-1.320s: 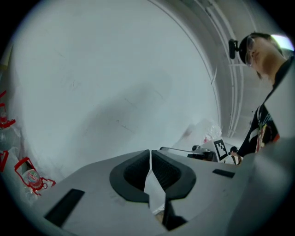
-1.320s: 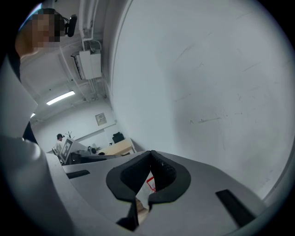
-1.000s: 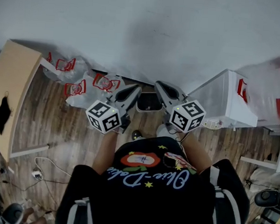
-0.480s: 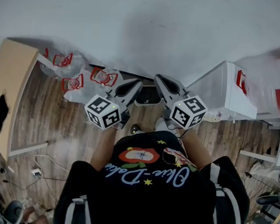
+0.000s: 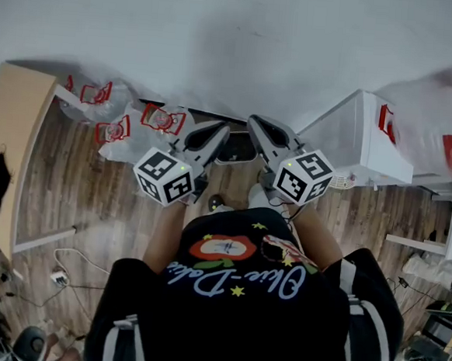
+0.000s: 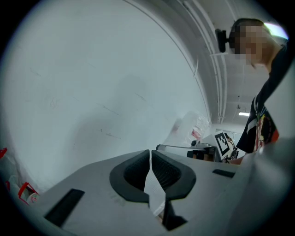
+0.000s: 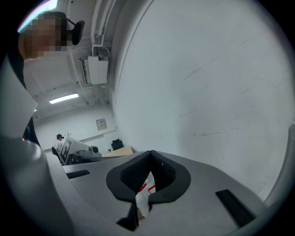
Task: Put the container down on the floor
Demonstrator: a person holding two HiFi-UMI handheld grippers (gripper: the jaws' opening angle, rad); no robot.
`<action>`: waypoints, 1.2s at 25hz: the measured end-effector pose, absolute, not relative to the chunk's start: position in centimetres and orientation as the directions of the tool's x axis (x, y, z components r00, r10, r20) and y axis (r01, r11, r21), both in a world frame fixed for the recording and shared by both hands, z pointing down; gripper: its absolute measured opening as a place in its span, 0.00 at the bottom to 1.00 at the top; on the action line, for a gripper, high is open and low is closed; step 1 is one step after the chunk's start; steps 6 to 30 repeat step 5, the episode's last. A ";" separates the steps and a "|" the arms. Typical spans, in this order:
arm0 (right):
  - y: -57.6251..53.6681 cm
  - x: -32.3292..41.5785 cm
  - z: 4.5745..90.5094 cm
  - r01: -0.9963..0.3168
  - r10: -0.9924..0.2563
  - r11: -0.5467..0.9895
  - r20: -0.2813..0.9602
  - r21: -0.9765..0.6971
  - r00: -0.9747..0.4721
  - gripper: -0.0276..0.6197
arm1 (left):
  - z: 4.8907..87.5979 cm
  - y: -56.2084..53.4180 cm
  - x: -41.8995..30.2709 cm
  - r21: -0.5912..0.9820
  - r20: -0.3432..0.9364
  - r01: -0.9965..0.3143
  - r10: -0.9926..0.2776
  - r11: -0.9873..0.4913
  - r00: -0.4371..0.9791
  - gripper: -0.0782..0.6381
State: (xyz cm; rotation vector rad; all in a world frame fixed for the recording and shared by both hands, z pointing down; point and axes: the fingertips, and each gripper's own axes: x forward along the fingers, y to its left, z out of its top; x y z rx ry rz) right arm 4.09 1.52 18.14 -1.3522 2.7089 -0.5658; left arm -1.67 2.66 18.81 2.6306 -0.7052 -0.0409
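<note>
In the head view a dark container with a pale rim shows between my two grippers, close to the white wall. The left gripper is shut, its jaws meeting tip to tip with nothing between them. The right gripper is shut the same way. From the left gripper view, the container's grey rim runs level with the left gripper, just to the right of the jaws. Most of the container is hidden by the grippers. I cannot tell whether either one touches it.
White plastic bags with red print lie on the wood floor at the left by the wall. A wooden table stands further left. A white cabinet stands at the right. Cables trail across the floor behind.
The head view has shifted a little, so everything sits slightly higher in the picture. Both grippers stay shut beside the container.
</note>
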 end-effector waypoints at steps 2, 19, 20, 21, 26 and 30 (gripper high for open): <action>1.9 4.1 18.1 -0.759 -0.782 0.549 0.104 -0.349 -0.614 0.04 | 18.7 2.8 -1.5 0.393 0.076 -0.470 -0.482 -0.790 0.873 0.13; 2.5 4.1 18.2 -0.757 -0.782 0.551 0.099 -0.352 -0.616 0.04 | 18.9 3.1 -1.4 0.390 0.079 -0.469 -0.478 -0.793 0.875 0.13; 2.5 4.1 18.2 -0.757 -0.782 0.551 0.099 -0.352 -0.616 0.04 | 18.9 3.1 -1.4 0.390 0.079 -0.469 -0.478 -0.793 0.875 0.13; 2.5 4.1 18.2 -0.757 -0.782 0.551 0.099 -0.352 -0.616 0.04 | 18.9 3.1 -1.4 0.390 0.079 -0.469 -0.478 -0.793 0.875 0.13; 2.5 4.1 18.2 -0.757 -0.782 0.551 0.099 -0.352 -0.616 0.04 | 18.9 3.1 -1.4 0.390 0.079 -0.469 -0.478 -0.793 0.875 0.13; 2.5 4.1 18.2 -0.757 -0.782 0.551 0.099 -0.352 -0.616 0.04 | 18.9 3.1 -1.4 0.390 0.079 -0.469 -0.478 -0.793 0.875 0.13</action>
